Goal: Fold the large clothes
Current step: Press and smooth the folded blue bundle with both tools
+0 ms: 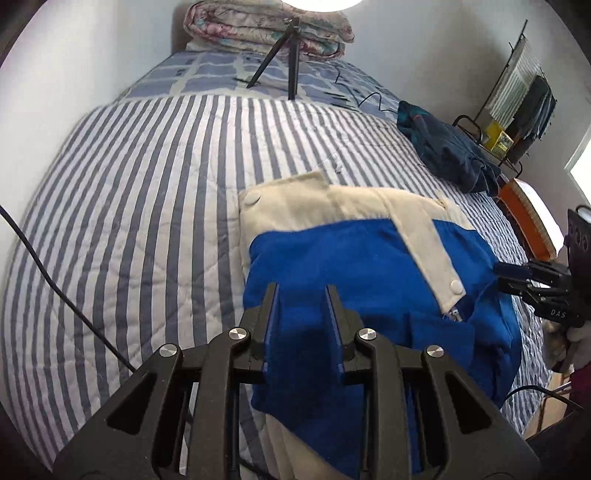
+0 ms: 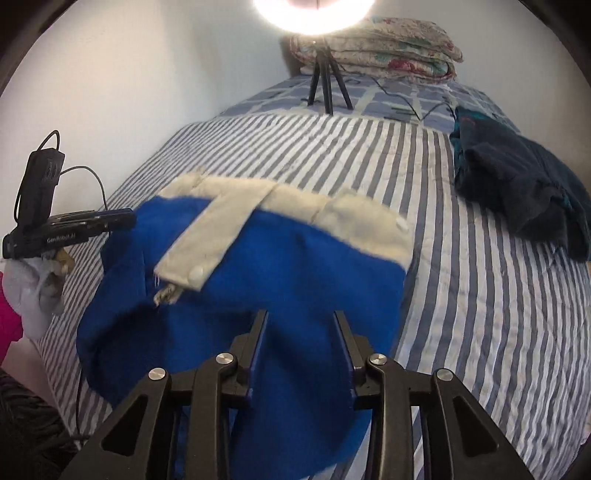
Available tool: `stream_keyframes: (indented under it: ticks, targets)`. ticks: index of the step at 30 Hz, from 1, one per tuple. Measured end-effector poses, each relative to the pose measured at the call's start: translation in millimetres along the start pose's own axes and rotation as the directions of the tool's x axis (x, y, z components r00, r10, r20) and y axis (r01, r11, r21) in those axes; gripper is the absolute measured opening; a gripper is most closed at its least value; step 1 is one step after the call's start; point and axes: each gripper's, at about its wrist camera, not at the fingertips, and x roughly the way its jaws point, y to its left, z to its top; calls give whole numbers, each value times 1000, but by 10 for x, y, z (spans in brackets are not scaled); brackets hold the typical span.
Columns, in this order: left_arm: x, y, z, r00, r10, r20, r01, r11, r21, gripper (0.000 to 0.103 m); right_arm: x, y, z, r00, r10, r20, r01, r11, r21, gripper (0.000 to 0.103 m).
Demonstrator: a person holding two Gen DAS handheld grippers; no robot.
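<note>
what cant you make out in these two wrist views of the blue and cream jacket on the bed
- Blue and cream jacket: its near hem is hidden in both wrist views, under the left gripper and the right gripper.
- Jacket outline: motion-blurred in both views, so the fold lines are unclear.
- Dark garment: crumpled, so its type is unreadable; cut by the right wrist view's edge.
- Rack: its contents are too small and distorted in the left wrist view.
- Lamp: overexposed and cut off by the top edge.
</note>
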Motion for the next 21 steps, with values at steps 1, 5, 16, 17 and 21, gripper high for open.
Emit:
stream_keyframes:
  ticks: [1,5,16,17,21]
  targets:
    - [37,15,-17,1000,3,-11,-3,1000,-4,26,7,-10,-24,1000,1,-3,-1,1000,10,33]
    - [244,-33,-52,994,102,-41,-99,992,73,26,131,74,-51,998,-65,-25,64,997,-43,29]
    - [-371,480,-105,990,-134,43,141,960,-241,27,-611,-349,-130,985,130,113,-152,963,222,36]
    - [-381,539,-140,986,-162,46,168,944,-284,27,-600,-396,-175,984,138,113,-163,954,252,37]
    - [-440,441,-170,988,-147,48,154,958,-241,27,-548,-354,-239,994,66,84,-83,973,216,28]
